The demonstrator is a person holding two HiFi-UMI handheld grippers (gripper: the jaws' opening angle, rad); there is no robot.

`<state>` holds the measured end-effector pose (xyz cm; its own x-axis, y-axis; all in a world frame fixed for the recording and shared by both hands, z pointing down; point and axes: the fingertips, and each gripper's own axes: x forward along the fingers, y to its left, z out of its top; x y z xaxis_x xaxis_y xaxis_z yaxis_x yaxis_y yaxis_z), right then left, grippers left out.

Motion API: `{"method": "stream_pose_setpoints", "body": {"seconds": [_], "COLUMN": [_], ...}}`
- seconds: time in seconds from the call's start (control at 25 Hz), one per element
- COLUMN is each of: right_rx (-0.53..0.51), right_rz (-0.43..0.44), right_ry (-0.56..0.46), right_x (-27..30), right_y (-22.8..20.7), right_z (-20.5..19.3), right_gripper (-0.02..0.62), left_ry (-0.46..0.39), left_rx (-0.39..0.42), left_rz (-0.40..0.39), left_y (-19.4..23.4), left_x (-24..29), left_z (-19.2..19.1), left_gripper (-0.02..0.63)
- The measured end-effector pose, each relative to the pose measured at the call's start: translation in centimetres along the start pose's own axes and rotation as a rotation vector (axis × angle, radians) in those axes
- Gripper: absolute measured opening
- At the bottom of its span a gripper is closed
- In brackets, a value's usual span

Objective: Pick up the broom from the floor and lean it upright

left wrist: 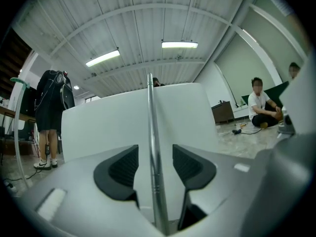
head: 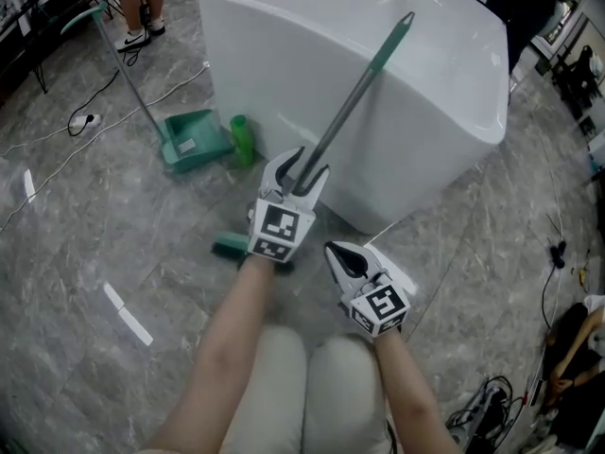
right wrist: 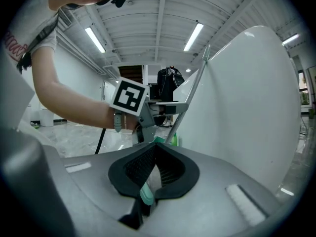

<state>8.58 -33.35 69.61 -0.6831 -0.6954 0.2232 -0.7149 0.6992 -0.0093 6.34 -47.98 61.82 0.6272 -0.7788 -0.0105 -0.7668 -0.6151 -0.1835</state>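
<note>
Long broom with a grey metal handle (head: 350,102) and green tip stands tilted, its upper end resting against the side wall of the big white bathtub (head: 284,36). The green brush head (head: 230,246) is down on the grey marbled floor (head: 76,216) in front of the tub. Left gripper (head: 302,164) sits low on the handle, near the tub's foot. Its jaws are spread, the handle runs between the black pads (left wrist: 121,169), and a gap shows on either side, so there is no grip. Right gripper (head: 333,250) is just beside it, farther out from the tub, jaw tips meeting. A teal sliver shows low between its pads (right wrist: 140,164); cannot tell what it is. A green dustpan (head: 194,140) on a long handle and a green bottle (head: 242,140) stand at the tub's left corner.
</note>
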Motion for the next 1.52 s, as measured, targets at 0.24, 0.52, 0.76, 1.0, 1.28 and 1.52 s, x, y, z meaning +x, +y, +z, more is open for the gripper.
{"method": "stream_pose_setpoints", "body": {"seconds": [0.24, 0.52, 0.76, 1.0, 1.28, 1.52], "right_rx": [0.070, 0.125, 0.149, 0.087, 0.017, 0.000], "right_rz": [0.014, 0.022, 0.003, 0.011, 0.035, 0.044], "right_ry": [-0.053, -0.067, -0.099, -0.157, -0.176, -0.217], "right_x": [-0.7, -3.5, -6.6, -10.5, -14.3, -16.7], "right_y": [0.2, 1.5, 3.3, 5.9, 8.1, 9.6], "right_z": [7.0, 17.8, 28.6, 41.3, 51.4, 55.5], "right_gripper": [0.002, 0.002, 0.002, 0.002, 0.002, 0.002], "left_ry": [0.120, 0.165, 0.142, 0.132, 0.088, 0.016], "left_rx": [0.010, -0.035, -0.092, -0.084, -0.080, -0.089], "left_rz": [-0.015, -0.063, -0.070, -0.063, -0.083, -0.093], "left_y": [-0.3, -1.8, -2.3, -1.6, -1.1, -2.0], "left_x": [-3.4, -7.3, -10.8, -13.9, -15.6, -17.1], "left_z": [1.9, 10.9, 21.9, 33.5, 44.7, 50.5], "left_gripper": [0.079, -0.002, -0.002, -0.002, -0.002, -0.002]}}
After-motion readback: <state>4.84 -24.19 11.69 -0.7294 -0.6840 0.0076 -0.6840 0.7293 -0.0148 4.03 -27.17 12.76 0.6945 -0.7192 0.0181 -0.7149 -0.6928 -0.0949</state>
